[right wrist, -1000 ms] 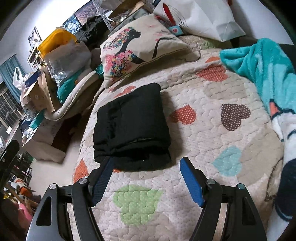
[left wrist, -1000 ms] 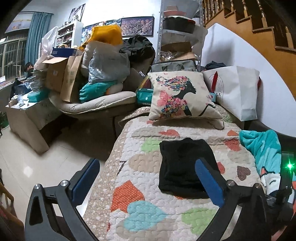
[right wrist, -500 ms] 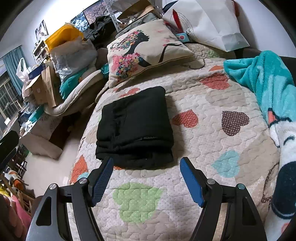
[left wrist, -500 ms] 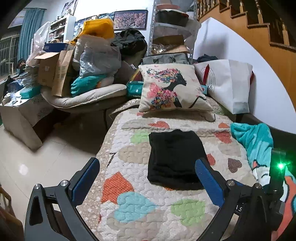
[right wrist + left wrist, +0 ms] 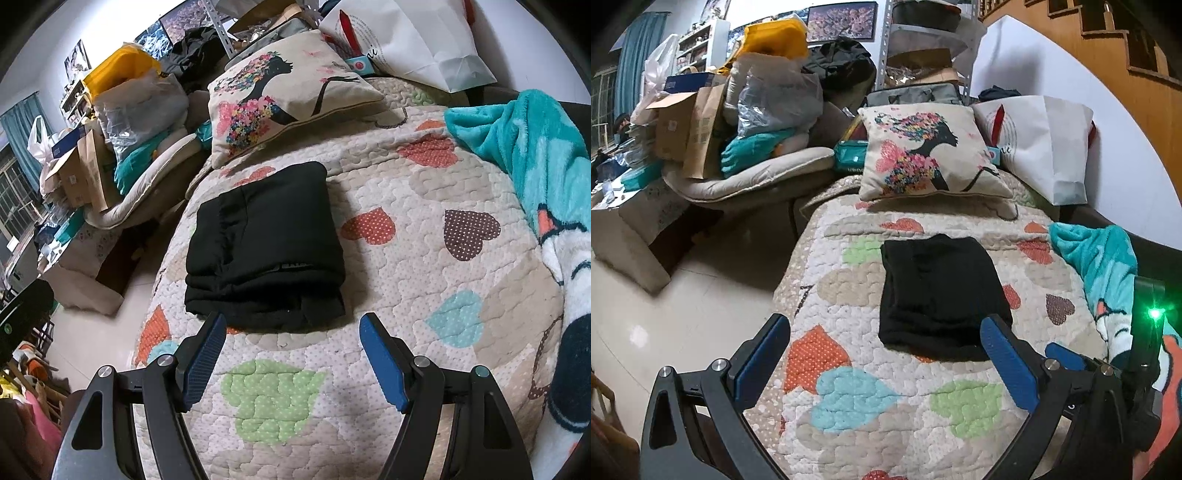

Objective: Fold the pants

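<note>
The black pants [image 5: 264,243] lie folded into a thick, roughly square bundle on the heart-patterned quilt [image 5: 424,295], just ahead of the right gripper [image 5: 291,350] and slightly toward its left finger. Seen from the left gripper [image 5: 882,363], the bundle sits ahead and toward its right finger, whose blue pad overlaps the bundle's near corner in that view. Both grippers have their jaws spread wide with nothing between the pads — neither one touches the cloth.

The fold looks finished, or nearly so: several layers show stacked at the near edge, and the sides are fairly square. The fabric reads as a soft, heavyish knit, limp rather than stiff, so it should sag and slide apart if lifted by a single layer. The quilted surface probably offers some friction, which would help when pressing or tucking.

If the bundle needs another fold or a move, the best hold is likely the near edge, pinching all layers together at its two corners — one gripper to each. A floral cushion [image 5: 288,85] lies beyond the bundle, and a teal blanket [image 5: 524,136] off to the right gripper's right, well apart.
</note>
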### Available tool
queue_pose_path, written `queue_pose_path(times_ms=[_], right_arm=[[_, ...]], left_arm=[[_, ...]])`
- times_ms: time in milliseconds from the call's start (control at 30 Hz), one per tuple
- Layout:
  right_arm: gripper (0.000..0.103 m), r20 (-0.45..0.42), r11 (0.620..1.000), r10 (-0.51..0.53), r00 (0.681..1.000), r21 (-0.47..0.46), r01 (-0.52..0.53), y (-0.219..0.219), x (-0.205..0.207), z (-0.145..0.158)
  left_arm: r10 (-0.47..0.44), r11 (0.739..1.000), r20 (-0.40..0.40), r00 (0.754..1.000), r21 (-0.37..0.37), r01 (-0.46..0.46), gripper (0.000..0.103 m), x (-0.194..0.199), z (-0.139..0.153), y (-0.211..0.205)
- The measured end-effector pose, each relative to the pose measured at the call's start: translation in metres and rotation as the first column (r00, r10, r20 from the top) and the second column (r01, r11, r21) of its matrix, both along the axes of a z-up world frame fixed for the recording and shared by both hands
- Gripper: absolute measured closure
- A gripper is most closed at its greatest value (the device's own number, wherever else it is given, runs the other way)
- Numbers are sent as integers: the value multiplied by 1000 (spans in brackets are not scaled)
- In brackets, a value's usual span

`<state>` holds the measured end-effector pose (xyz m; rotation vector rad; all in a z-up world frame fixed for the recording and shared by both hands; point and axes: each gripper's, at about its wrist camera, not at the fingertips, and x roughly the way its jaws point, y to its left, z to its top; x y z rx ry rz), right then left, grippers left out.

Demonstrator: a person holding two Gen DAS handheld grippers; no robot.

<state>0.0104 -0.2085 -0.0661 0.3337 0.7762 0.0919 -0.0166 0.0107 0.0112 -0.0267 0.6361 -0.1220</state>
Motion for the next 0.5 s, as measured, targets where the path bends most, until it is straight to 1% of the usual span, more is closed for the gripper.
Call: queue_pose_path(times_ms=[500], right_arm=[[23, -11, 1000, -20, 1000, 0, 20, -5, 3, -4]], left_arm=[[-23, 1000, -49, 999, -3, 23, 0, 4, -12, -4]])
